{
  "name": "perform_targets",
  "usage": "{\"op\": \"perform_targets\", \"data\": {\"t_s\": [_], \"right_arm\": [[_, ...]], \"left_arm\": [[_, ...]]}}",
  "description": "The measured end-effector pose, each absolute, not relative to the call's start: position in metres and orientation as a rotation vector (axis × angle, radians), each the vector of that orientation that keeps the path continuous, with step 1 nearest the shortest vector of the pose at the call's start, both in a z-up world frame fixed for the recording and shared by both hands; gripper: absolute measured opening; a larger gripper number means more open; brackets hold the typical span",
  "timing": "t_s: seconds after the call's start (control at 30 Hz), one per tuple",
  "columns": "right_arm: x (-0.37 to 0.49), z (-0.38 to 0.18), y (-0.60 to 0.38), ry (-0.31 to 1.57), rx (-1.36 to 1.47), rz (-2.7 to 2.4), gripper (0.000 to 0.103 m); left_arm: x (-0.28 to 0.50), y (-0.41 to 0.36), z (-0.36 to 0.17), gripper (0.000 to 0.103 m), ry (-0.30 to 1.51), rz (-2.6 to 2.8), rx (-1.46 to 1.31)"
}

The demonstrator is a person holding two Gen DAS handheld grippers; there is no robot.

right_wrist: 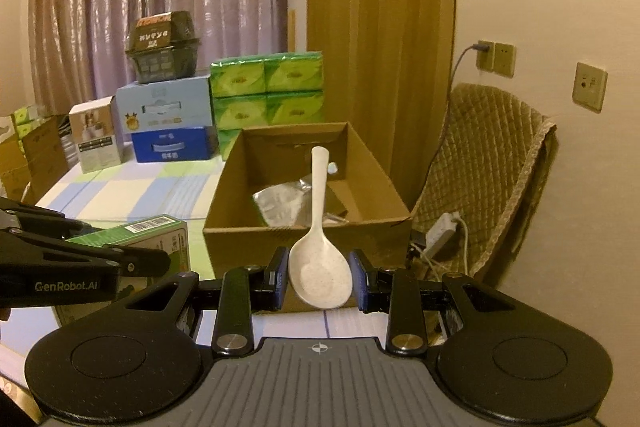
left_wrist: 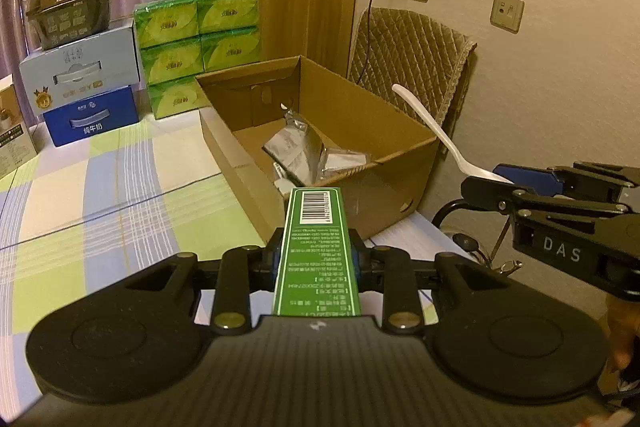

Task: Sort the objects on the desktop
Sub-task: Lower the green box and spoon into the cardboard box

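My left gripper [left_wrist: 318,261] is shut on a long green box [left_wrist: 316,247] with a barcode on top; it points toward the open cardboard box [left_wrist: 384,195]. The same green box [right_wrist: 160,233] shows at the left of the right wrist view. My right gripper [right_wrist: 319,277] is shut on the bowl of a white rice spoon [right_wrist: 318,255], handle pointing up and away. In the left wrist view the spoon [left_wrist: 434,131] sticks up at the right, over the cardboard box's right corner. The cardboard box [right_wrist: 304,239] holds silver foil packets [right_wrist: 280,205], also seen as foil packets [left_wrist: 304,151].
Green tissue packs [left_wrist: 200,47], a light blue carton [left_wrist: 80,71], a dark blue carton [left_wrist: 92,121] and a dark bowl package [left_wrist: 68,11] are stacked at the back of the checked tablecloth [left_wrist: 100,195]. A quilted chair [right_wrist: 484,167] and power strip [right_wrist: 440,233] stand right of the table.
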State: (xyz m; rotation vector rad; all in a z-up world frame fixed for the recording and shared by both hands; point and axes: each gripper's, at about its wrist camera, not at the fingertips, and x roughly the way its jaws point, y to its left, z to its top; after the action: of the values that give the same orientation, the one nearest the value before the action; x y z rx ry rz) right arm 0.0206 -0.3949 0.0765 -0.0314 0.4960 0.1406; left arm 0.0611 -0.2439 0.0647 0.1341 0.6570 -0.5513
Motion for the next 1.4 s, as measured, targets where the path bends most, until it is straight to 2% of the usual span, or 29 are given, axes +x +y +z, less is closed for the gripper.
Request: {"op": "perform_targets", "data": {"t_s": [0.67,1.4], "right_arm": [[0.065,0.082,-0.415,0.496,-0.044,0.136,0.029],[0.162,0.093,-0.412,0.526,-0.067,0.208,0.029]], "left_arm": [[0.103,-0.278,0.084,0.025,0.613,-0.565,0.117],[0.19,-0.293,0.099,0.025,0.603,-0.506,0.071]]}}
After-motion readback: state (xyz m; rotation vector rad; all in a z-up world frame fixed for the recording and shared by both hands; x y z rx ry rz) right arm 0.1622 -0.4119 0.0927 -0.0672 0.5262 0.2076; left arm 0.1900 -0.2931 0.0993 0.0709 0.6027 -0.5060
